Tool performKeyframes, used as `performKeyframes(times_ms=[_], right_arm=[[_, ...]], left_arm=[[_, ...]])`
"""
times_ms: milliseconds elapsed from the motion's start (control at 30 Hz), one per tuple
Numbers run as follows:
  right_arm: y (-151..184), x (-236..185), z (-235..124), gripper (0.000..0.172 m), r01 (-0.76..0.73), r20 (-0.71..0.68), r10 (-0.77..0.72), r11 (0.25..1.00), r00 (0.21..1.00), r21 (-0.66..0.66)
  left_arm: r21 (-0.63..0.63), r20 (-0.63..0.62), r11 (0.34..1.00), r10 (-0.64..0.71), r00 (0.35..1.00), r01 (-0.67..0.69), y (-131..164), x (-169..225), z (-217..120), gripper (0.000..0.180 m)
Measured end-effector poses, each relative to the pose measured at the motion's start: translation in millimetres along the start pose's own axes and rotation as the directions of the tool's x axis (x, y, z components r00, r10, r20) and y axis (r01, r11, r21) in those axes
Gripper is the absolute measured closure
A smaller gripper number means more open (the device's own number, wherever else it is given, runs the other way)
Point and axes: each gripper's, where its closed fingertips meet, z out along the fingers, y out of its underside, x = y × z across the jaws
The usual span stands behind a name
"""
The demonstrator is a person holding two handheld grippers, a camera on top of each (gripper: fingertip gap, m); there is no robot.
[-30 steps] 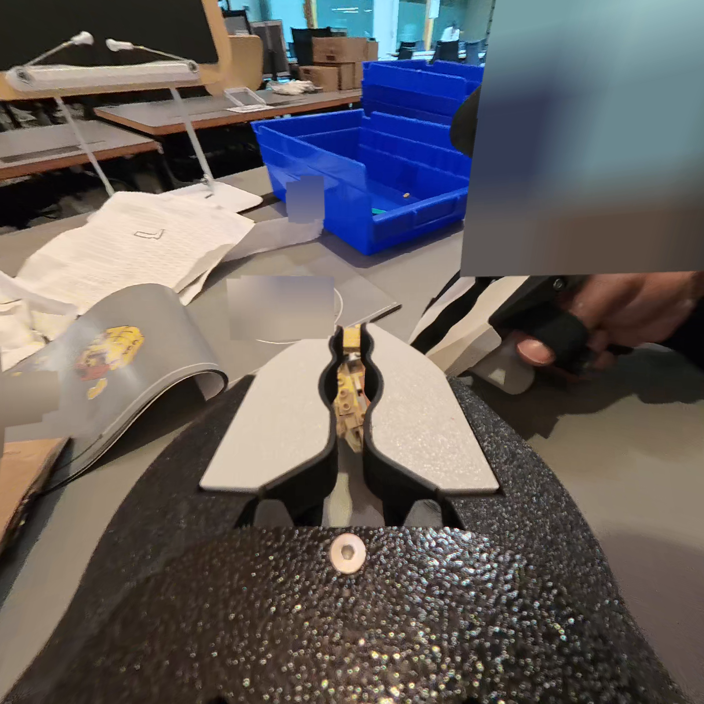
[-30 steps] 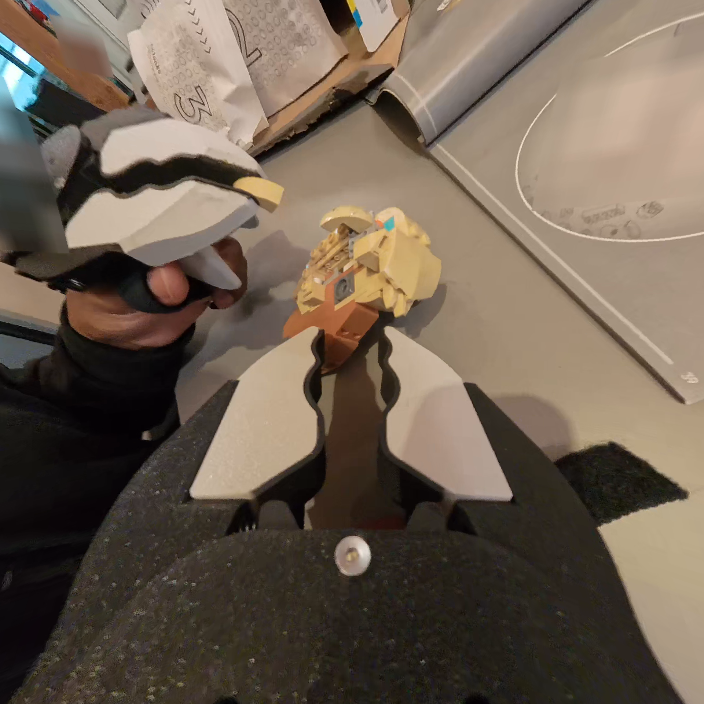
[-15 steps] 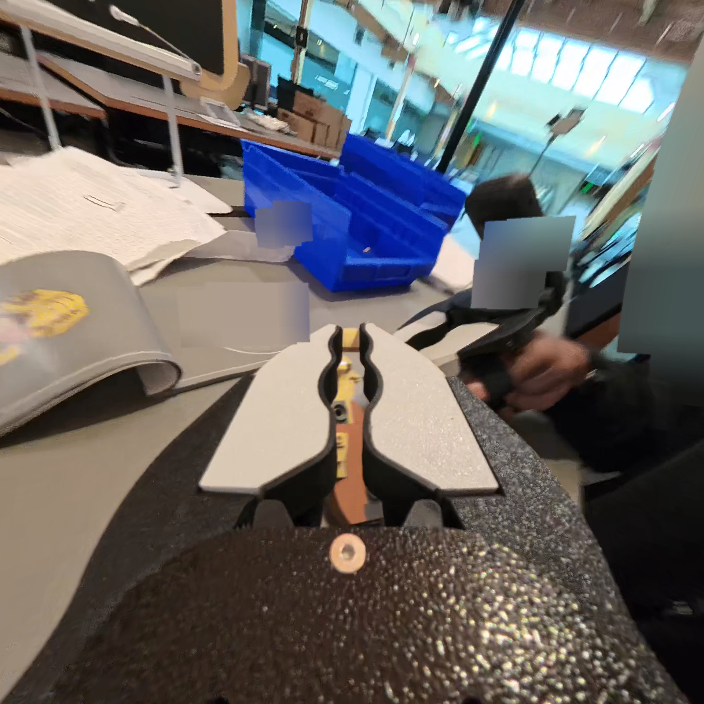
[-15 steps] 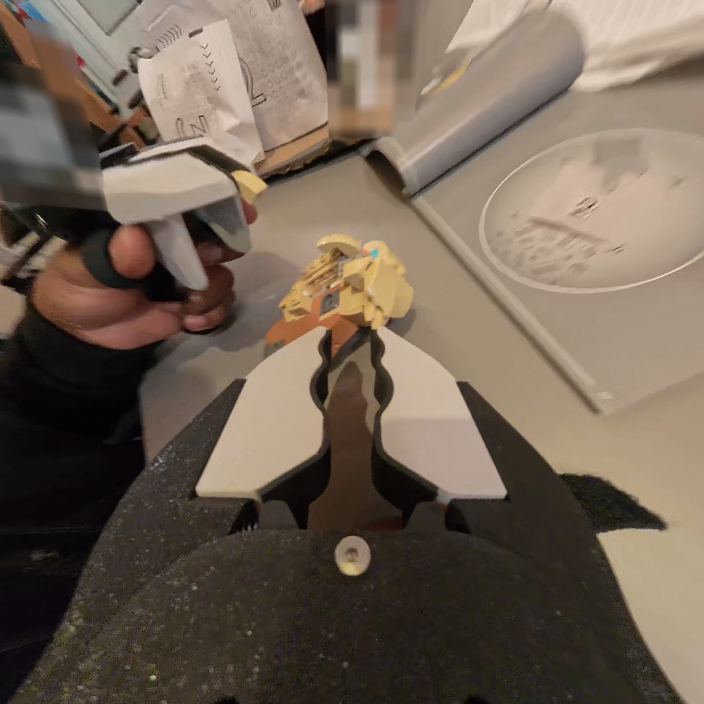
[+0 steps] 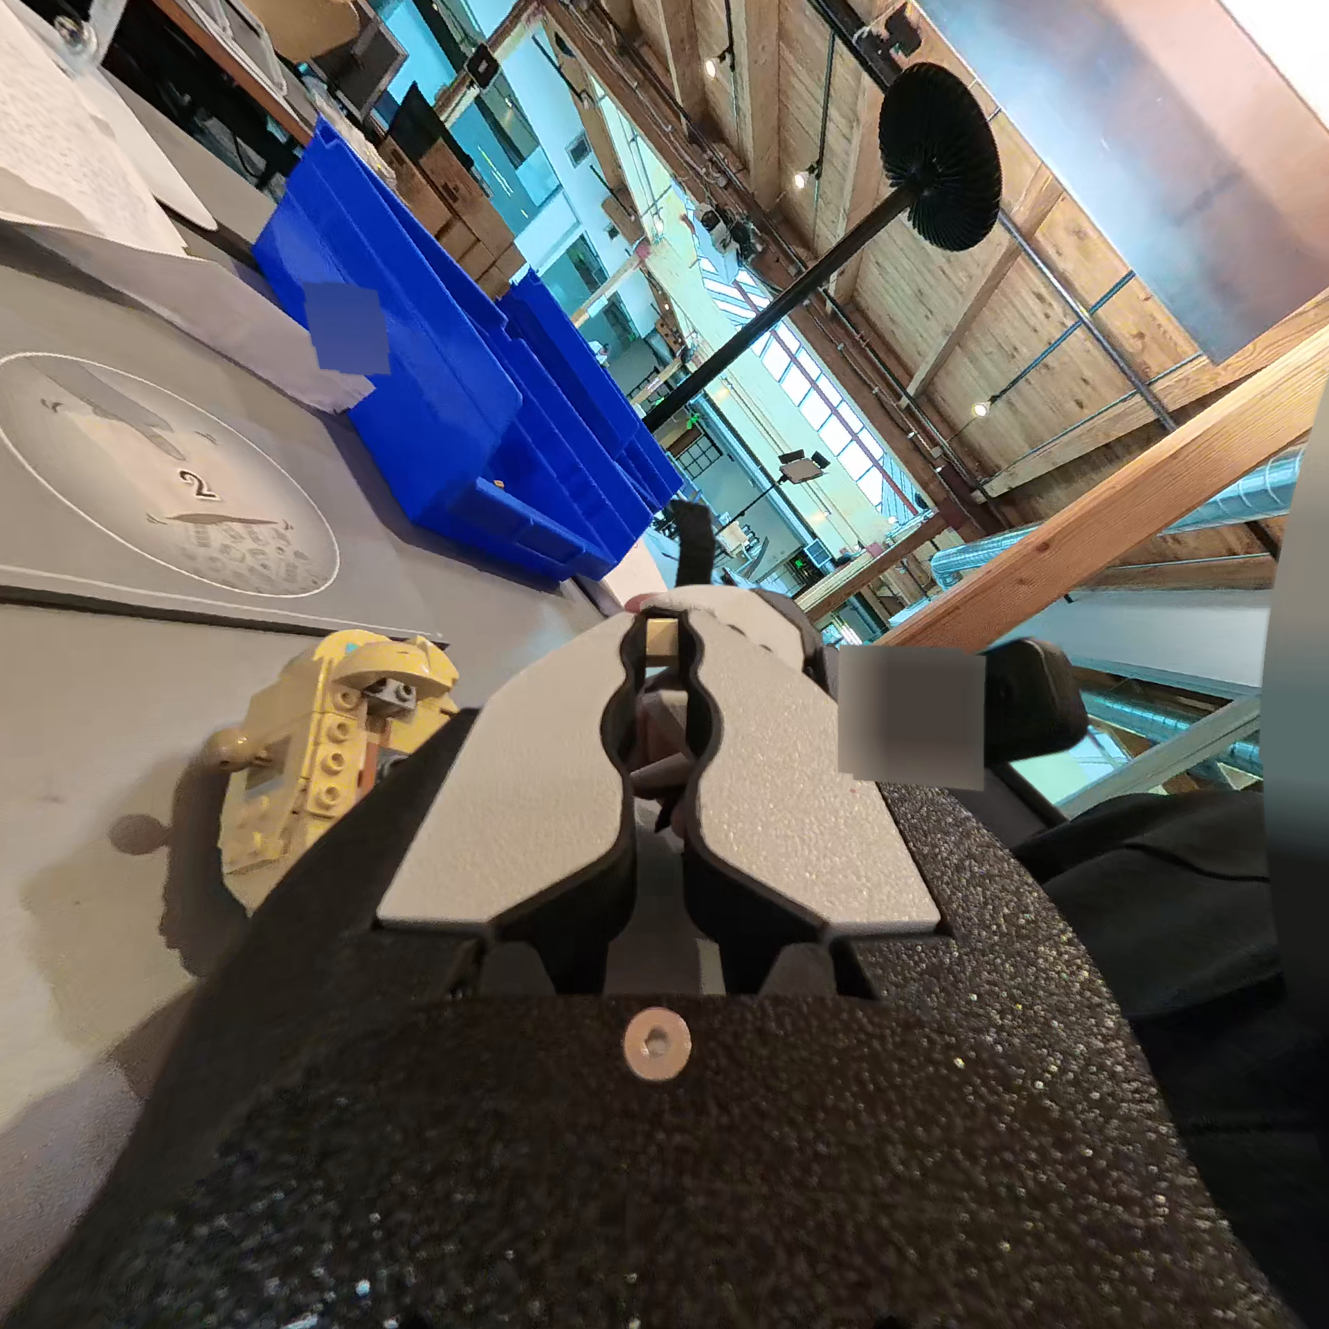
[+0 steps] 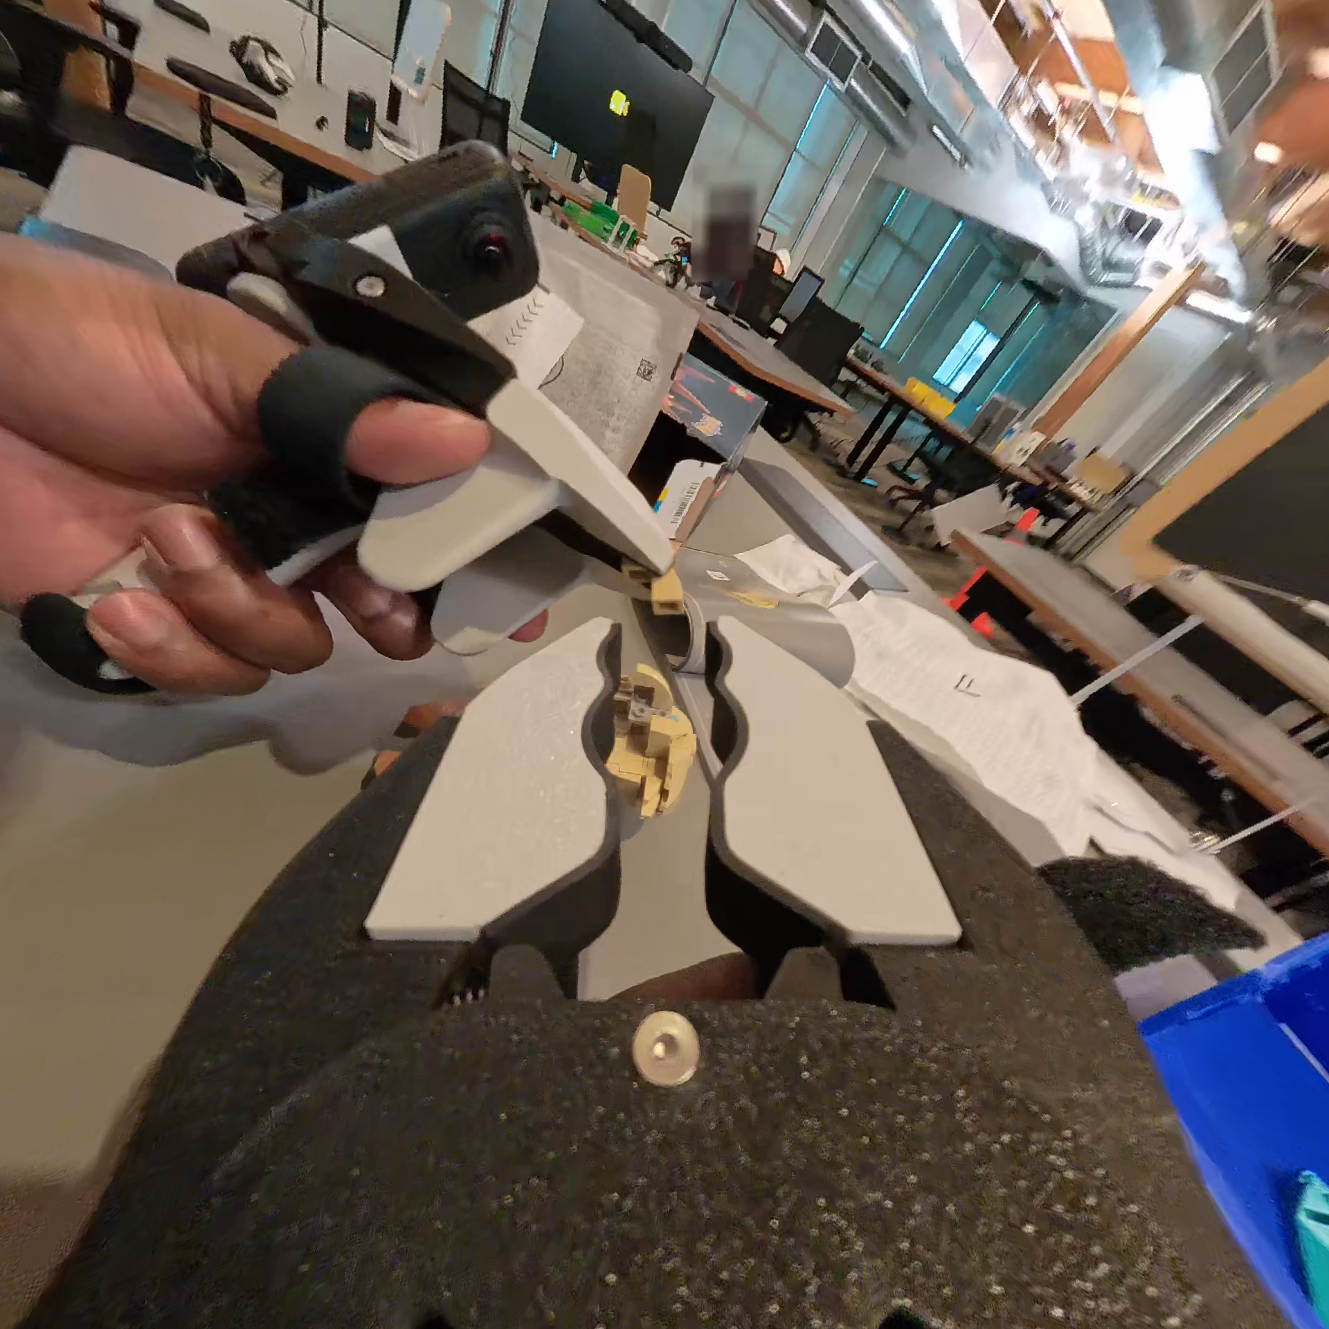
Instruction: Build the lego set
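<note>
A small tan plastic brick (image 5: 662, 640) is pinched at the fingertips of the left gripper (image 5: 662, 651), lifted clear of the grey table (image 5: 86, 719). The right gripper (image 6: 661, 651) is held parted, clasping nothing, above the tan brick-built model (image 6: 651, 748) resting on the table near the open grey booklet (image 5: 165, 467).
</note>
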Motion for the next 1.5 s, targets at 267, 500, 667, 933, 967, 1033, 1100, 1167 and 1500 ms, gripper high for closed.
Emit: performKeyframes(times_ms=[267,500,667,933,967,1033,1100,1167,1500], right_arm=[[-3,-2,2,0.164,0.033,-0.042,-0.032,0.999,0.999,0.012],[-2,10,-2,0.164,-0.176,-0.015,0.177,0.983,0.984,0.049],[-5,10,-3,0.164,-0.265,0.022,0.264,0.961,0.964,0.081],[-6,6,-4,0.164,-0.424,0.109,0.414,0.901,0.904,0.091],[-6,6,-4,0.164,-0.431,0.114,0.42,0.898,0.9,0.094],[-8,5,-5,0.164,-0.437,0.125,0.424,0.894,0.897,0.101],[-10,3,-6,0.164,-0.436,0.137,0.421,0.893,0.897,0.108],[-11,3,-6,0.164,-0.426,0.143,0.41,0.898,0.901,0.111],[-11,-1,-10,0.155,-0.412,0.185,0.389,0.905,0.903,0.109]], left_arm=[[-0.047,0.023,0.998,0.054,0.998,-0.052,8,1,2,0.173],[-0.094,0.024,0.868,0.491,0.871,-0.487,-2,8,-7,0.163],[-0.222,0.08,0.52,0.853,0.516,-0.825,-7,1,-7,0.162],[-0.248,0.038,0.237,0.971,0.235,-0.939,-1,11,1,0.167],[-0.257,0.028,0.206,0.978,0.206,-0.944,0,11,2,0.168],[-0.268,0.01,0.149,0.988,0.152,-0.952,3,11,2,0.17],[-0.28,0.002,0.107,0.994,0.111,-0.954,4,11,3,0.172],[-0.28,-0.006,0.087,0.996,0.093,-0.956,5,12,3,0.171],[-0.261,-0.007,0.06,0.998,0.064,-0.963,3,15,0,0.175]])
